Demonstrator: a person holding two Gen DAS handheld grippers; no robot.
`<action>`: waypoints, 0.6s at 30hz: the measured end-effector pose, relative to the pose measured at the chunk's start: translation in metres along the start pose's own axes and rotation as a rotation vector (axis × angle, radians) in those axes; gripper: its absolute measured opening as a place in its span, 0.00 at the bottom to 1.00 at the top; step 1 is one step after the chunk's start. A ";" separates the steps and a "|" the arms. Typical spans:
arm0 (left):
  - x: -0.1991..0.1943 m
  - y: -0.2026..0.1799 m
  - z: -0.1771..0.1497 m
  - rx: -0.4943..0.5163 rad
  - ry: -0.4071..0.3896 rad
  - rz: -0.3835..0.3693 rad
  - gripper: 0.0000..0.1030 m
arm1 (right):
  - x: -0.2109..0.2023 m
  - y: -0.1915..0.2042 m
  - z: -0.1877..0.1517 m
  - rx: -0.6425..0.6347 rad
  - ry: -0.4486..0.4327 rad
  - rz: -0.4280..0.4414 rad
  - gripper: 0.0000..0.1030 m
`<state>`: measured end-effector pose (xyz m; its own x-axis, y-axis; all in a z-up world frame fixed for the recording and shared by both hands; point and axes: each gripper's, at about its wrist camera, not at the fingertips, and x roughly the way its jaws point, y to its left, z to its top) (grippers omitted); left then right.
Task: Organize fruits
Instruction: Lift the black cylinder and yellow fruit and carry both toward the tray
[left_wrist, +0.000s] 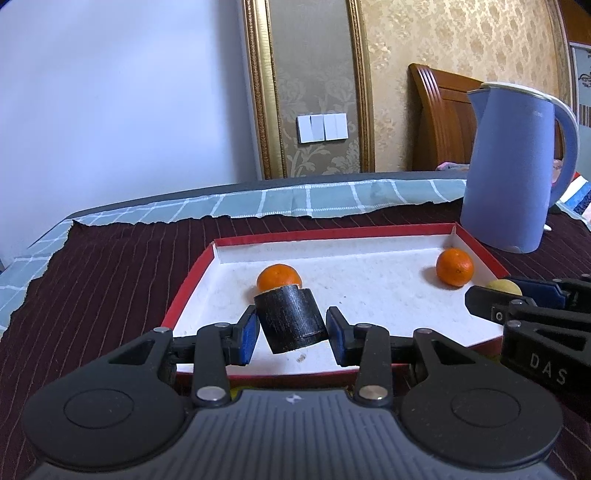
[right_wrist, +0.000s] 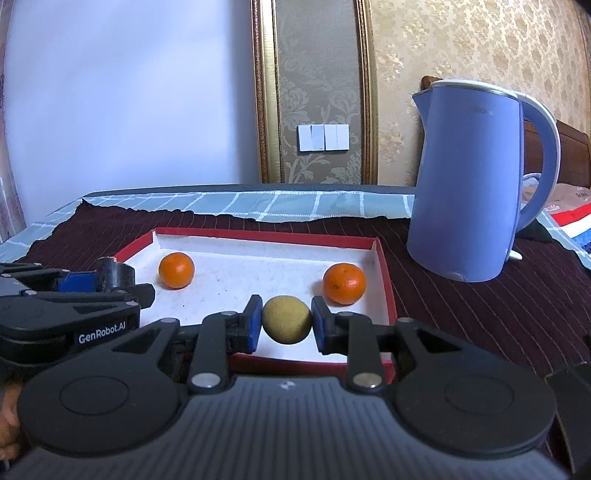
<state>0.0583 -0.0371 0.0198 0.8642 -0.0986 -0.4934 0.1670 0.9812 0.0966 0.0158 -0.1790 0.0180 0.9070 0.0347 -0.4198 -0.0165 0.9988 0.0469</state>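
The left gripper (left_wrist: 291, 334) hangs over the near rim of the red-edged tray (left_wrist: 332, 230), its fingers (left_wrist: 248, 332) clamped on a black cylinder (left_wrist: 291, 319), which sits tilted between the blue pads, pressed on both sides and lifted off the tray's white floor. The right gripper (right_wrist: 287, 320) hangs over the same near rim, toward the tray's right end, its fingers (right_wrist: 254, 321) clamped on a yellowish round fruit (right_wrist: 287, 319), one blue pad against each side of it. Deeper in the tray lie two oranges: the left orange (left_wrist: 279, 277) just behind the black cylinder, its lower part hidden by the cylinder's top edge, and the right orange (left_wrist: 454, 267) near the tray's far right corner, just beyond the yellowish fruit. What the black cylinder is cannot be made out. In the left wrist view only a sliver of the yellowish fruit shows behind the right gripper's body. That body reads "DAS", cut off by the frame; the left gripper's side reads "GenRobot.AI". Beyond the tray's right wall a blue kettle (right_wrist: 469, 184) stands on the dark striped cloth (left_wrist: 110, 266) of the worktop; small lettering near its top is too faint to read
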 end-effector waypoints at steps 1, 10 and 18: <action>0.001 0.000 0.002 -0.002 0.001 0.001 0.38 | 0.000 0.000 0.000 -0.002 0.000 0.000 0.26; 0.012 -0.003 0.014 0.010 -0.004 0.027 0.38 | 0.007 0.002 0.012 -0.018 -0.006 -0.001 0.26; 0.023 -0.005 0.021 0.013 0.005 0.040 0.38 | 0.014 0.002 0.018 -0.026 -0.007 -0.004 0.26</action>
<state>0.0871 -0.0478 0.0260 0.8680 -0.0584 -0.4930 0.1386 0.9821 0.1278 0.0359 -0.1768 0.0286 0.9099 0.0308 -0.4137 -0.0238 0.9995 0.0220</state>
